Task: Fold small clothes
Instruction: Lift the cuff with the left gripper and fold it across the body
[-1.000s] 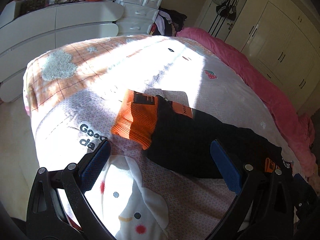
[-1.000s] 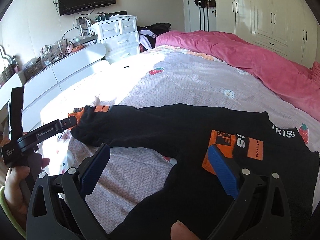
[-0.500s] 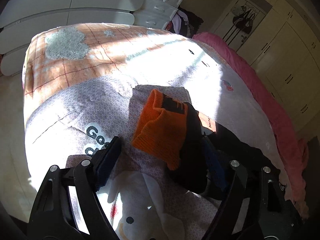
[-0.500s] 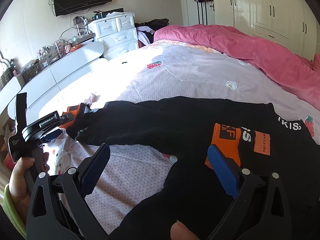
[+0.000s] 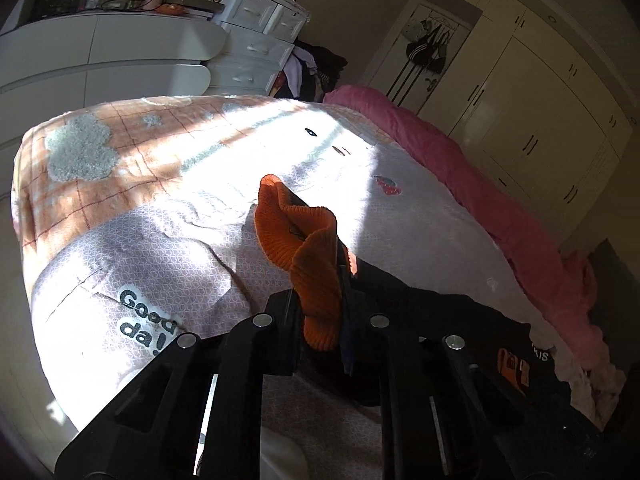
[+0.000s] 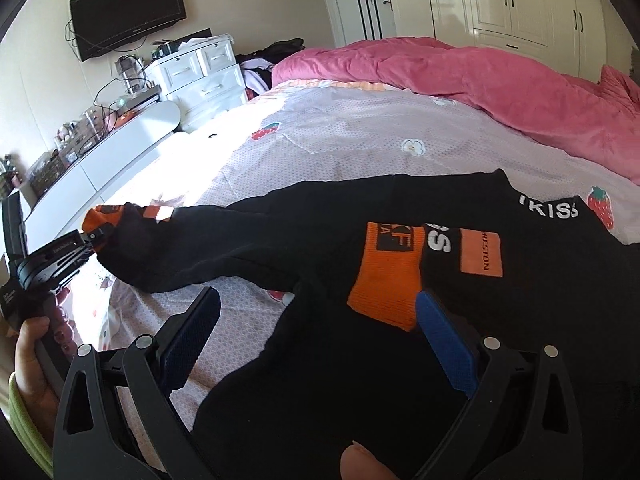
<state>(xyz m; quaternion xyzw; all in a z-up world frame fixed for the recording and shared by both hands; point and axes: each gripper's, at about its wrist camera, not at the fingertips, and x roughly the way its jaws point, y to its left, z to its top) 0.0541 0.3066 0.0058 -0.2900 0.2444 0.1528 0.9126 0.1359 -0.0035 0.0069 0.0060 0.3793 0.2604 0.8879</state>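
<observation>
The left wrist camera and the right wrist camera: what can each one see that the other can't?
Only the left wrist view shows the left gripper shut on the ribbed orange sleeve cuff, and the fluffy grey cloud patch.

Only the right wrist view shows the flat black wall television, the open right gripper and the second orange cuff folded onto the chest.

Both show the black long-sleeved top, the crumpled pink duvet and the white plastic drawers.

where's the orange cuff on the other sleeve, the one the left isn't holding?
Right wrist view: the free orange cuff lies flat on the black garment, right of centre, just ahead of the open right gripper.
</observation>
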